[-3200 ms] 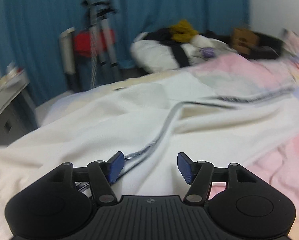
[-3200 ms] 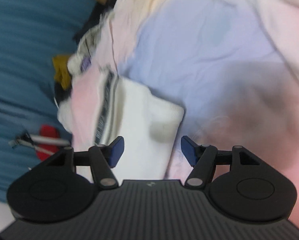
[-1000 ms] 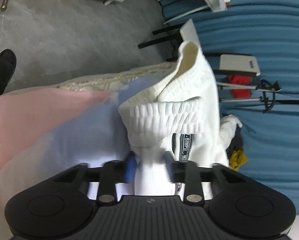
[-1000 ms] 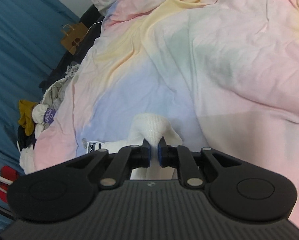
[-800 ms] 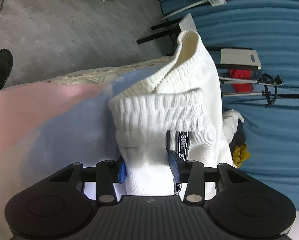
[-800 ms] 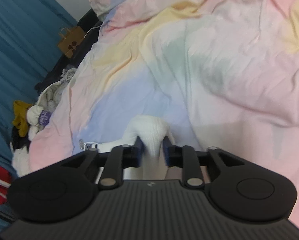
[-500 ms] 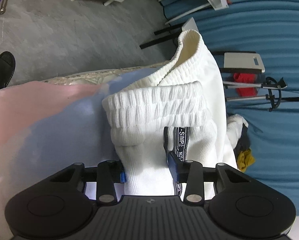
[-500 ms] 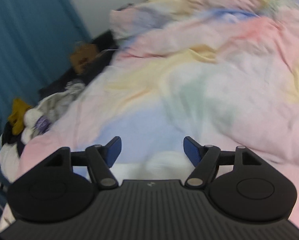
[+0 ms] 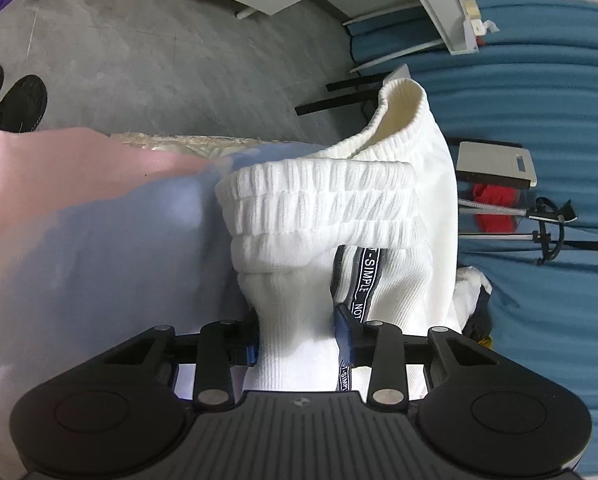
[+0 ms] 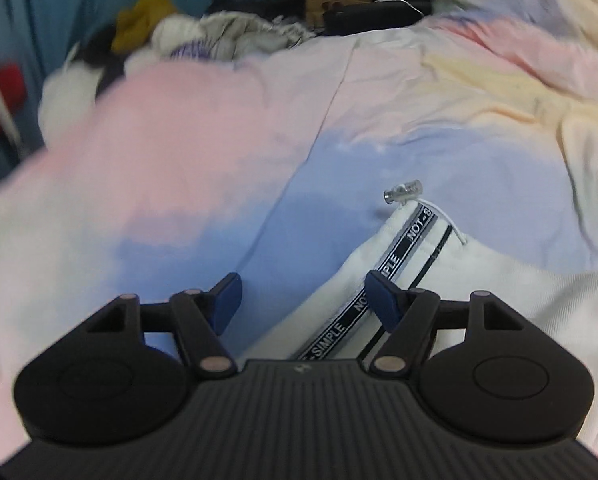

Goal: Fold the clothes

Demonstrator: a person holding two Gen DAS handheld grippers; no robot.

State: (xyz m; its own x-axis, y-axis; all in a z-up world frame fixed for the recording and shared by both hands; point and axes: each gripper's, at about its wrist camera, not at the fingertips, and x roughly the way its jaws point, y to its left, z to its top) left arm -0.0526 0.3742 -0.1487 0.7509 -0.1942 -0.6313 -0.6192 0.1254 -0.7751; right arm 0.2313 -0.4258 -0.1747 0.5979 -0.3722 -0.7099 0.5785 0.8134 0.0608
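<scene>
- A second ago the right hand-held gripper (image 10: pixel 301 304) was pinched on a white fold of the trousers; it has since let go and swung round over the bed, and now nothing is gripped between its pads. Its jaws stand well apart, closing only slightly, over blue sheet and the edge of the garment.
- The left hand-held gripper (image 9: pixel 299 340) has barely shifted: it is still clamped on a bunched part of the white trousers (image 9: pixel 339 216), its jaws closing a little more, with the knit squeezed between the blue pads.
- The trousers lie on the pastel bedsheet (image 10: pixel 179 152) close to the bed's edge, with the ribbed waistband (image 9: pixel 323 196) piled on top beyond the left grip.
- As I read it, the release means one fold is set down and the right hand is free for a new hold, while the left pins the bundle.
- Only the left view shows the waistband, the grey floor (image 9: pixel 139 56) beyond the bed and a pair of black shoes (image 9: pixel 15 100) at far left.
- Only the right view, somewhat blurred, shows the lettered side stripe (image 10: pixel 383 272) running under its right finger, the drawcord with its metal tip (image 10: pixel 403 192) on the sheet, and a heap of other clothes (image 10: pixel 203 36) at the far end of the bed.
</scene>
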